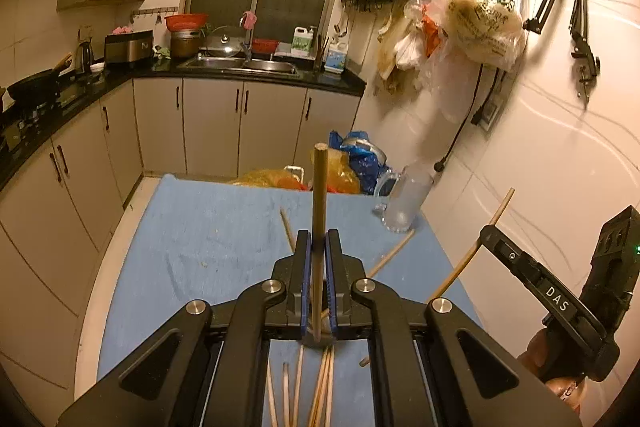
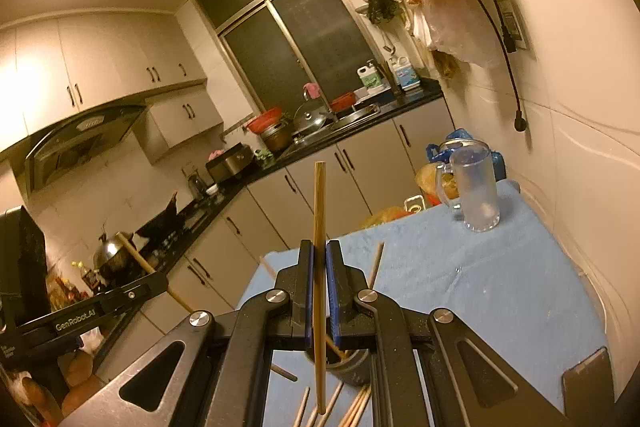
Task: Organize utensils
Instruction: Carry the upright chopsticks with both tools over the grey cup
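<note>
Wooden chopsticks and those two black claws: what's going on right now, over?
Left gripper shut on one wooden chopstick. Right gripper shut on another wooden chopstick. Frosted glass mug upright on blue cloth, nothing between.

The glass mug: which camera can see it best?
The right wrist view shows the glass mug best: upright on the blue cloth, handle and rim clear. In the left wrist view the mug is blurrier, near the wall.
</note>
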Demonstrator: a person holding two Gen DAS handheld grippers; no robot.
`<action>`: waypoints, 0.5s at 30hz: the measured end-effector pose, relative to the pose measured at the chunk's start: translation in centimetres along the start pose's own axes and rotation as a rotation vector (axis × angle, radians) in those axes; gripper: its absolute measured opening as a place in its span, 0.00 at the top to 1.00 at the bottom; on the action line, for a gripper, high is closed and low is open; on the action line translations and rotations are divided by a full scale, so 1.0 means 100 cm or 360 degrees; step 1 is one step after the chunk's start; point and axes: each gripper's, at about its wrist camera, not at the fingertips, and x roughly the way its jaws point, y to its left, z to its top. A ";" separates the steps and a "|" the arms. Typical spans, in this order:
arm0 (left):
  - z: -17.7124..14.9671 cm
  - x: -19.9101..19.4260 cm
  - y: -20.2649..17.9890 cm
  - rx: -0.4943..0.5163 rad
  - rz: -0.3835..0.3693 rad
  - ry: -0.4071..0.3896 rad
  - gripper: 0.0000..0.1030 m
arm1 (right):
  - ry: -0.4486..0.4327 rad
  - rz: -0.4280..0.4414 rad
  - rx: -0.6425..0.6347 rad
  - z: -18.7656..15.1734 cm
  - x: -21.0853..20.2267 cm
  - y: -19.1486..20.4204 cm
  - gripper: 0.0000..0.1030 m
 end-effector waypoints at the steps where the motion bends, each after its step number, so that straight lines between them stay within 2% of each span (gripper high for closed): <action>1: 0.002 0.001 0.000 -0.0003 -0.0003 -0.0005 0.94 | -0.0007 -0.0005 0.0006 0.004 0.002 0.000 0.94; 10: 0.011 0.031 -0.001 -0.0037 -0.0029 0.0014 0.94 | -0.0091 -0.0075 -0.0017 0.019 0.027 -0.001 0.94; 15: 0.004 0.051 0.003 -0.0052 -0.0040 0.0063 0.94 | -0.0058 -0.0100 -0.0019 0.015 0.048 -0.006 0.94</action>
